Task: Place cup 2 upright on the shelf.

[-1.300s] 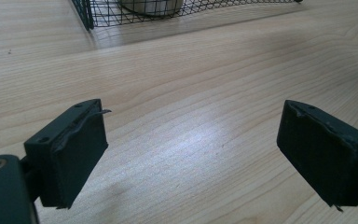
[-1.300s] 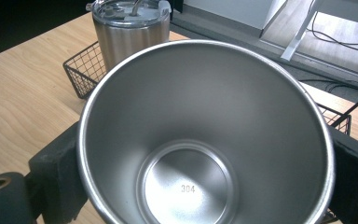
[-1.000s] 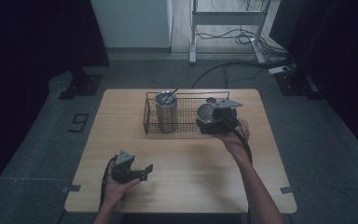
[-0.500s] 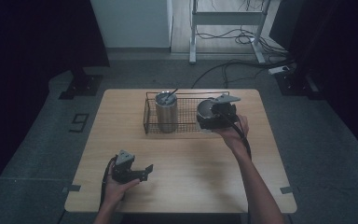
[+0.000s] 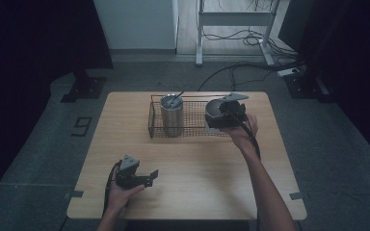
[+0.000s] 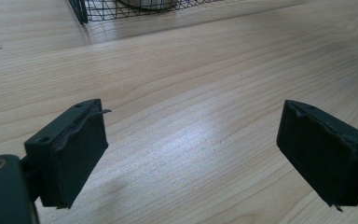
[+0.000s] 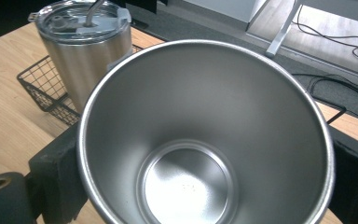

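My right gripper (image 5: pixel 217 115) is shut on an empty steel cup (image 7: pixel 205 135), its jaws pressing the cup's outer wall from both sides; the cup (image 5: pixel 214 109) hangs over the right end of a black wire basket (image 5: pixel 192 129). A lidded steel tumbler (image 5: pixel 171 114) with a straw stands upright in the basket's left part, and the tumbler (image 7: pixel 81 44) appears behind the cup in the right gripper view. My left gripper (image 5: pixel 150 176) rests low over the table near its front left, open, with bare wood between its fingers (image 6: pixel 72 156).
The wooden table (image 5: pixel 192 173) has free surface across its middle and front. The basket's corner (image 6: pixel 81 11) lies far ahead of the left gripper. Cables and a metal stand (image 5: pixel 231 19) are on the floor beyond the table.
The right gripper has carried the cup slightly farther back and up over the basket's right end. The left gripper has stayed in place.
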Demonstrator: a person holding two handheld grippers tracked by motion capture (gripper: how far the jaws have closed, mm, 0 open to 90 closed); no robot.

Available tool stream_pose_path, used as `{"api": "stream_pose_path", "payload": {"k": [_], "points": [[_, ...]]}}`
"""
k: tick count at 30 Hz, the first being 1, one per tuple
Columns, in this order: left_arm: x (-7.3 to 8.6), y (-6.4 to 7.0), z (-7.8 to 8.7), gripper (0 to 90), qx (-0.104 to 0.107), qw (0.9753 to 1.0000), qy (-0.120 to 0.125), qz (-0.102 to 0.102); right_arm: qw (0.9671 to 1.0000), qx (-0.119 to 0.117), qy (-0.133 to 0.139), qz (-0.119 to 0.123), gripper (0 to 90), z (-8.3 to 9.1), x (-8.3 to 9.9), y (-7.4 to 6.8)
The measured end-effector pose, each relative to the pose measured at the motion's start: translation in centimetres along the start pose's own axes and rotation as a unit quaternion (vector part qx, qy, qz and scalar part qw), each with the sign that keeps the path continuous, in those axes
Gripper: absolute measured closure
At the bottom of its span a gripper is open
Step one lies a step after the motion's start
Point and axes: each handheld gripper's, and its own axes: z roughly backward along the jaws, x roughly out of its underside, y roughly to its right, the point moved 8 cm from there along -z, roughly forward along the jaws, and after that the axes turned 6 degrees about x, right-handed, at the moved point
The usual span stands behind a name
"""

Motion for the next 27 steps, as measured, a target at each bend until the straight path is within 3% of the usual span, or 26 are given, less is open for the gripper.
{"api": "stream_pose_path", "payload": {"k": [11,27], "points": [[0.1,0.1,-0.1,8.5,0.002,1.0,-0.003,-0.001,0.9999,0.004,-0.008,-0.01,6.6,-1.1,0.1,1.0],[0.1,-0.1,0.0,8.5,0.001,1.0,-0.002,0.001,0.9998,0.015,-0.01,-0.011,6.6,-2.4,-1.4,1.9]]}}
